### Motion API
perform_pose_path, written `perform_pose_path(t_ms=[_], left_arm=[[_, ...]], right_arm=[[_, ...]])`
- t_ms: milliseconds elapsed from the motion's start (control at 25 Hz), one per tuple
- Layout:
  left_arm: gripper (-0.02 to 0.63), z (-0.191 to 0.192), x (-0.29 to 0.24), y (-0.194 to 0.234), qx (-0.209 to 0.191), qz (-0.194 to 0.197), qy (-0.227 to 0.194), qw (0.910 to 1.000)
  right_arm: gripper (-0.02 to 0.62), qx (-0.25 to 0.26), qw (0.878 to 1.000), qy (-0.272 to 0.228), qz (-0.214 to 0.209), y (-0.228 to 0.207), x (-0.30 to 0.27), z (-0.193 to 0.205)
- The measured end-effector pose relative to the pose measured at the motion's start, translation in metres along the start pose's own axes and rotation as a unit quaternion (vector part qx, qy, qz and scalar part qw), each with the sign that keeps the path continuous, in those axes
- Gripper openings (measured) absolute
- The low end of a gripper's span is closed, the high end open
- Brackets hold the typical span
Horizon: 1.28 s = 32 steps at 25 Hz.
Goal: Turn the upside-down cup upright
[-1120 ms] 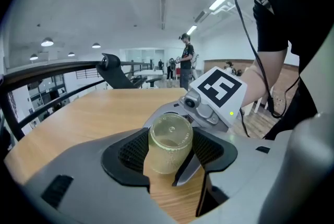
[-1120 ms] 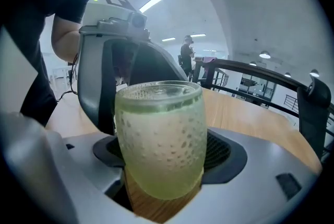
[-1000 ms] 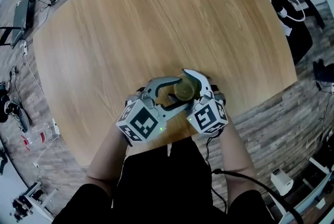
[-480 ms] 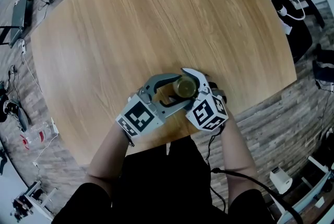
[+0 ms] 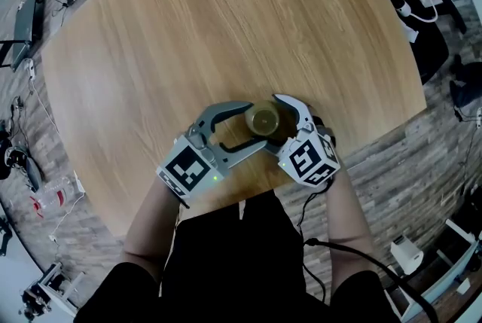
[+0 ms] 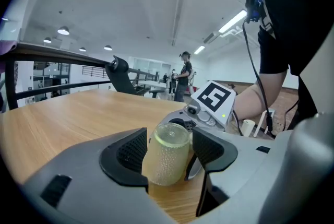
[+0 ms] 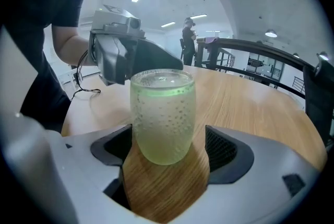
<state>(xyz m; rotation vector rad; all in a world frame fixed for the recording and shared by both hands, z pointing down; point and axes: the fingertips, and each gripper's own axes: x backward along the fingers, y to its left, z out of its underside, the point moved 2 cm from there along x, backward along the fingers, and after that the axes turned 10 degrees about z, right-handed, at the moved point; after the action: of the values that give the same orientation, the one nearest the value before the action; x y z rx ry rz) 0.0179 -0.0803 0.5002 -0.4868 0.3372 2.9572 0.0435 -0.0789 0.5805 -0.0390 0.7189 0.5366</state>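
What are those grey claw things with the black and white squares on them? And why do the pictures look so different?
Those are grippers: two-jawed tongs that a person holds, one in each hand. The cubes with squares are part of them. The picture from above comes from a camera on the person's head, looking down at a wooden table. The other two come from small cameras riding on the left gripper and the right gripper, each looking along its own jaws. On the table stands one bumpy greenish cup, which looks upside down, flat bottom up. Both grippers have their jaws open around it from opposite sides. Neither seems to be squeezing it.
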Motion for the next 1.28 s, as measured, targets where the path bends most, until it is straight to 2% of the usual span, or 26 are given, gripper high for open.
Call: perform_pose_path(t_ms=[160, 240, 400, 480, 600, 720, 840, 960, 1080, 1280], left_arm=[[0.272, -0.018, 0.019, 0.0, -0.007, -0.03, -0.019, 0.9993], [0.26, -0.036, 0.03, -0.011, -0.02, -0.043, -0.021, 0.9986], [0.123, -0.094, 0.05, -0.041, -0.031, -0.074, -0.069, 0.9944], [0.056, -0.123, 0.058, -0.052, -0.033, -0.104, -0.099, 0.9891], [0.009, -0.151, 0.068, -0.067, -0.035, -0.145, -0.129, 0.9803], [0.008, -0.166, 0.072, -0.082, -0.047, -0.177, -0.138, 0.9734], [0.008, -0.174, 0.074, -0.095, -0.05, -0.207, -0.153, 0.965], [0.008, -0.18, 0.076, -0.112, -0.05, -0.246, -0.177, 0.9516], [0.008, -0.183, 0.077, -0.131, -0.044, -0.279, -0.194, 0.9395], [0.008, -0.191, 0.079, -0.15, -0.047, -0.321, -0.198, 0.9249]], right_arm=[[0.396, -0.033, 0.999, -0.005, 0.038, -0.013, 0.038, 0.002], [0.396, -0.056, 0.996, -0.026, 0.058, -0.014, 0.072, -0.014], [0.379, -0.064, 0.988, -0.09, 0.106, -0.014, 0.143, -0.071], [0.299, -0.054, 0.98, -0.125, 0.142, -0.018, 0.171, -0.098], [0.102, -0.079, 0.959, -0.179, 0.204, -0.024, 0.203, -0.131], [0.044, -0.108, 0.937, -0.211, 0.256, -0.029, 0.225, -0.156], [0.015, -0.125, 0.916, -0.236, 0.3, -0.027, 0.244, -0.173], [0.015, -0.143, 0.903, -0.259, 0.312, -0.013, 0.263, -0.182], [0.014, -0.153, 0.898, -0.271, 0.311, 0.003, 0.276, -0.182], [0.014, -0.156, 0.893, -0.286, 0.309, 0.017, 0.288, -0.189]])
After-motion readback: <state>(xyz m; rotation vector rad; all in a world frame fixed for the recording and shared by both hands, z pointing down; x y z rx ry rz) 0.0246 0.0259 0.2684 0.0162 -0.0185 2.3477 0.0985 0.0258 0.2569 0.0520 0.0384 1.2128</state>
